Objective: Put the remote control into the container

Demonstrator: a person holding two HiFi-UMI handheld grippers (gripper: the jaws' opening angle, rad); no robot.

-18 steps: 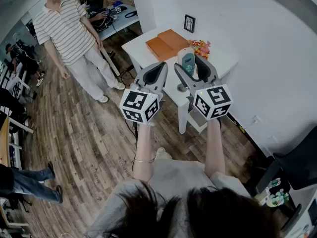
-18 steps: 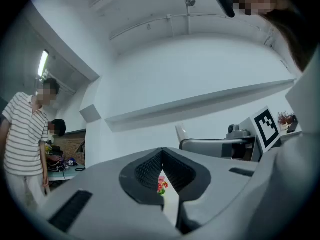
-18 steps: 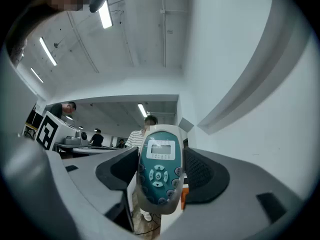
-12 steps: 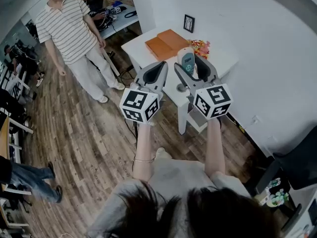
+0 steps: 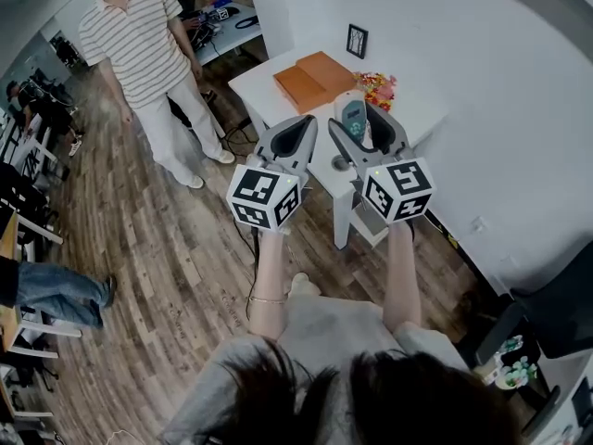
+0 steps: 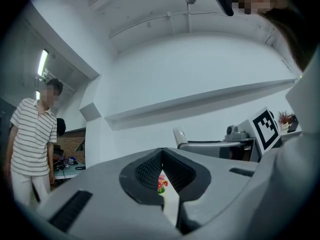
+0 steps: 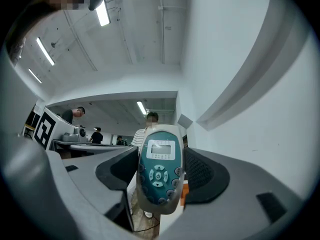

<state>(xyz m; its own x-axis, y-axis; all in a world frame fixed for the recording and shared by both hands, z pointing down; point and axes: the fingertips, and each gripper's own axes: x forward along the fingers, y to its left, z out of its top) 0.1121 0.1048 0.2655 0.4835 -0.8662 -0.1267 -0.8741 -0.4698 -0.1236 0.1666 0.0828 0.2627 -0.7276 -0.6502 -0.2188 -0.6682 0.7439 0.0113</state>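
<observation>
Right claw (image 7: 161,151) is clamped on the white remote control with the teal button face and small grey screen (image 7: 159,176). One pad sits on each long edge. The remote stands upright, screen end away from the claw body, buttons facing the right gripper camera. The jaws are spread wide because the remote fills the gap.

Left claw (image 6: 161,152) is closed and empty. The pads meet at the tips, with only a thin slit below them.

Head view: both claws are raised side by side in front of the person, close but not touching. Each has its black-and-white marker cube on the near end, left cube (image 5: 262,196) and right cube (image 5: 398,190).

The remote is off the desk, in the air over the near part of the white desk (image 5: 262,98). The two flat orange rectangular boxes (image 5: 313,79) lie side by side further back and to the left on the desk. The remote is clear of them, not inside.

A multicoloured cluster (image 5: 374,89) sits just right of the boxes, too small to identify. A small dark-framed picture (image 5: 355,42) stands at the far edge against the white wall.

Far left, a person in a striped shirt (image 5: 139,49) stands on the wood plank floor (image 5: 157,248).
</observation>
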